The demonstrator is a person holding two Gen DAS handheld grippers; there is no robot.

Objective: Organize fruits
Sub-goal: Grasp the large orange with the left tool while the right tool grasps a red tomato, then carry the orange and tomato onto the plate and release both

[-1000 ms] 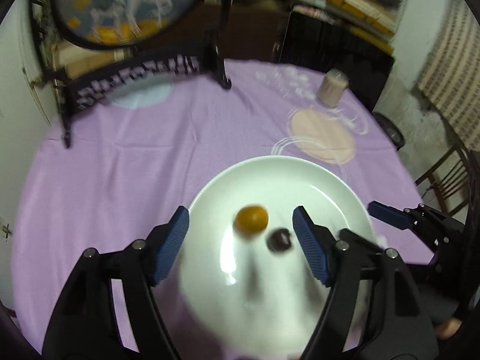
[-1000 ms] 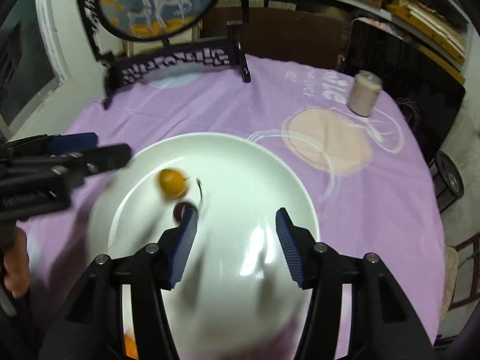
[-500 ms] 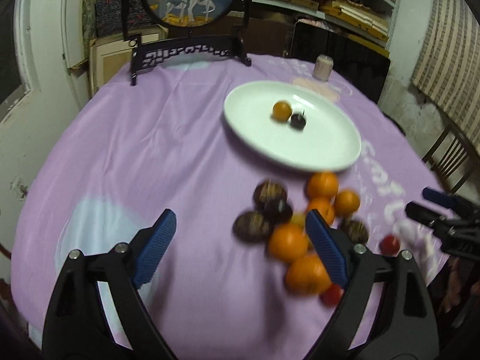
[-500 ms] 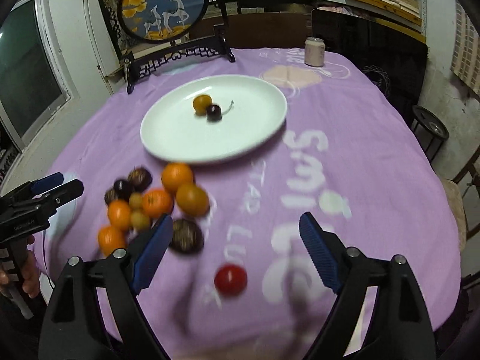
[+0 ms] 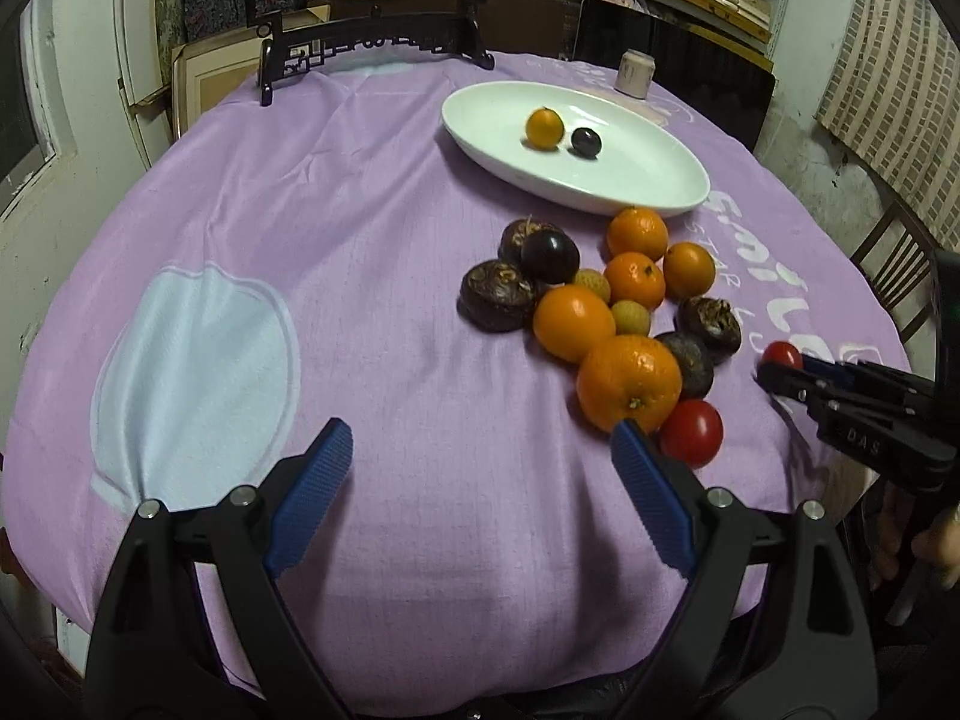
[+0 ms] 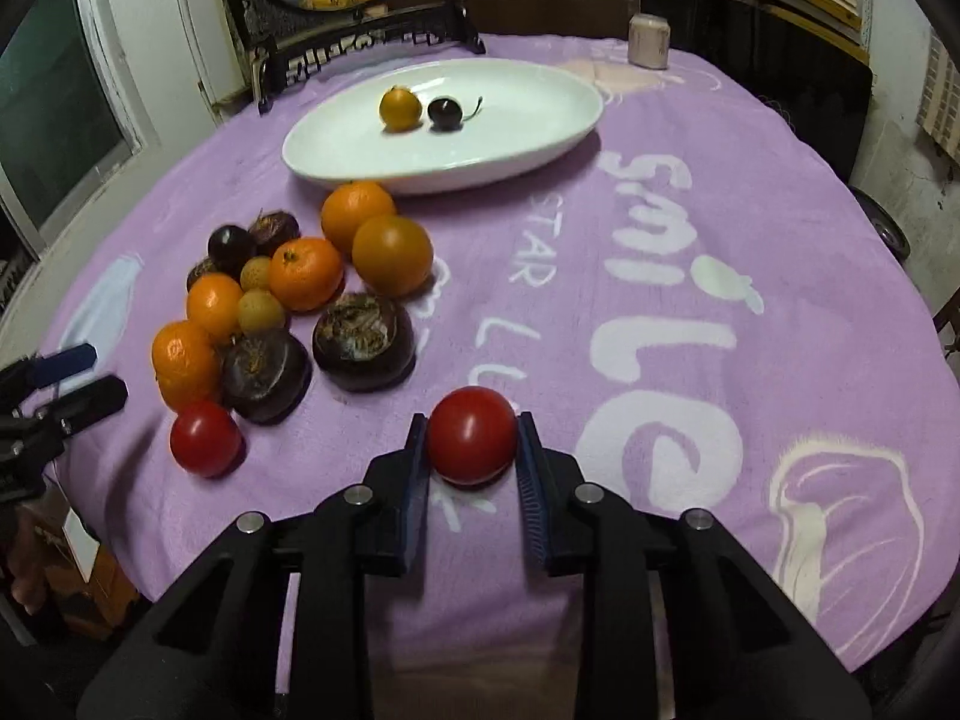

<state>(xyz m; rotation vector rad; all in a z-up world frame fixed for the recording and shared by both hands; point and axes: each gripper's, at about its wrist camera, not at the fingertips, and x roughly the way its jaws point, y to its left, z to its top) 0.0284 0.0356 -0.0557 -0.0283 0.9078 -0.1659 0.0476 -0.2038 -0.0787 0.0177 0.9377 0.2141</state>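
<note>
My right gripper (image 6: 471, 441) is shut on a red tomato (image 6: 471, 435) resting on the purple cloth; it also shows in the left wrist view (image 5: 780, 354). My left gripper (image 5: 480, 456) is open and empty, above bare cloth near the table's front, left of the fruit pile. The pile holds several oranges (image 5: 629, 381), dark brown fruits (image 5: 498, 294), small yellow fruits and a second red tomato (image 5: 691, 432). A white oval plate (image 5: 660, 192) beyond the pile holds a small orange fruit (image 5: 544, 128) and a dark cherry (image 5: 585, 141).
A black carved stand with a round painted screen (image 5: 372, 42) stands at the table's far edge. A small beige cup (image 5: 635, 73) sits behind the plate. A dark chair (image 5: 894, 258) is at the right. The cloth-covered table (image 5: 300, 210) drops away at its round edge.
Both grippers pulled back from above the plate to the near side of the table. My right gripper closed on the lone red tomato. The left stayed open.
</note>
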